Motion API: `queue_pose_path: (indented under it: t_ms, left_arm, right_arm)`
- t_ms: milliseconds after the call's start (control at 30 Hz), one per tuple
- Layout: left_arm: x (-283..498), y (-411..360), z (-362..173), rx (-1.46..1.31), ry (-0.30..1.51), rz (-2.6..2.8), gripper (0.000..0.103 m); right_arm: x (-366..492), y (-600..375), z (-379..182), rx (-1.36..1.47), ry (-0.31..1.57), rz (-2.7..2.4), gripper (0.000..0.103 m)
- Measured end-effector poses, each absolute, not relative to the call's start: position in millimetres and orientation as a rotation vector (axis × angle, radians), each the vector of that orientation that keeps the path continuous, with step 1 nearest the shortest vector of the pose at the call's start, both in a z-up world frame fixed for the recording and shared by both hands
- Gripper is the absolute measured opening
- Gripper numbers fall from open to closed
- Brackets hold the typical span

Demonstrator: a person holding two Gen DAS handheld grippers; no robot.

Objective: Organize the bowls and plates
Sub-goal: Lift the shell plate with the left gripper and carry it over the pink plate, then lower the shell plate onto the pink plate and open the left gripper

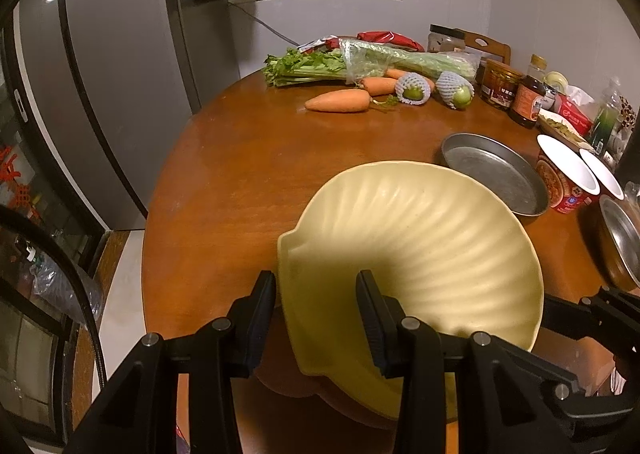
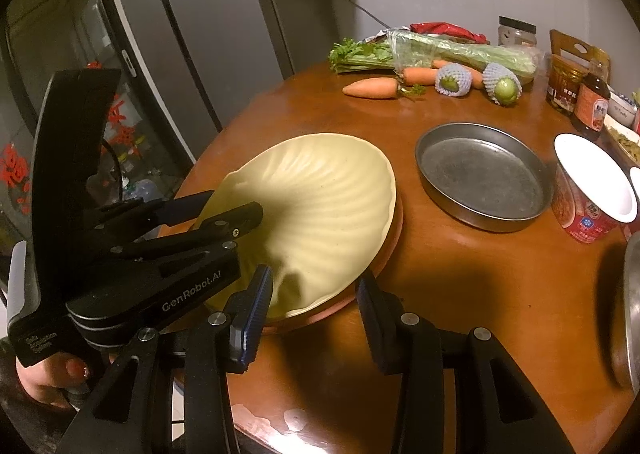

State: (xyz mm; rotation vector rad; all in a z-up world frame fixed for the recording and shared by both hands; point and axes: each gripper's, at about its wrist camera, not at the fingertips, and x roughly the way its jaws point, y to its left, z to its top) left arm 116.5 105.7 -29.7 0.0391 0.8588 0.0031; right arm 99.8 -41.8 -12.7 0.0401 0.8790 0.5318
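A pale yellow ribbed plate (image 1: pixel 420 238) (image 2: pixel 320 206) rests tilted on a terracotta plate (image 2: pixel 394 222) near the front of the round wooden table (image 1: pixel 240 174). My left gripper (image 1: pixel 316 302) (image 2: pixel 224 210) straddles the plate's left rim. One finger lies outside the rim and one on the inner face, shut on it. My right gripper (image 2: pixel 316 298) (image 1: pixel 560 314) stands open at the near right rim of the two plates. Its fingers are apart and not pressing on anything.
A round metal pan (image 1: pixel 496 174) (image 2: pixel 484 174) sits just right of the plates. Beyond it stand a red paper cup (image 2: pixel 588 210) and a steel bowl (image 1: pixel 616 246). Carrots (image 1: pixel 338 101), celery, netted fruit and jars line the table's back. A fridge (image 1: pixel 100 74) stands to the left.
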Motion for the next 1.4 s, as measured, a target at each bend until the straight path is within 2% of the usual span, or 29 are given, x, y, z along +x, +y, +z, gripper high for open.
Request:
queue_pose_path:
  t_ms: [400, 600, 700, 1033, 1400]
  left_arm:
    - [117, 109, -31, 0.018, 0.870, 0.020, 0.042]
    - [116, 111, -31, 0.022, 0.876, 0.029, 0.042]
    - [115, 110, -31, 0.021, 0.876, 0.030, 0.042]
    - [106, 108, -21, 0.012, 0.844, 0.023, 0.042]
    - [93, 96, 3, 0.018, 0.799, 0.029, 0.054]
  right_arm:
    - [94, -42, -13, 0.022, 0.893, 0.546, 0.046]
    - [92, -42, -13, 0.000, 0.897, 0.546, 0.049]
    - [91, -44, -13, -0.001, 0.890, 0.543, 0.054]
    - [85, -52, -7, -0.024, 0.865, 0.516, 0.055]
    - [77, -69, 9, 0.012, 0.823, 0.483, 0.055]
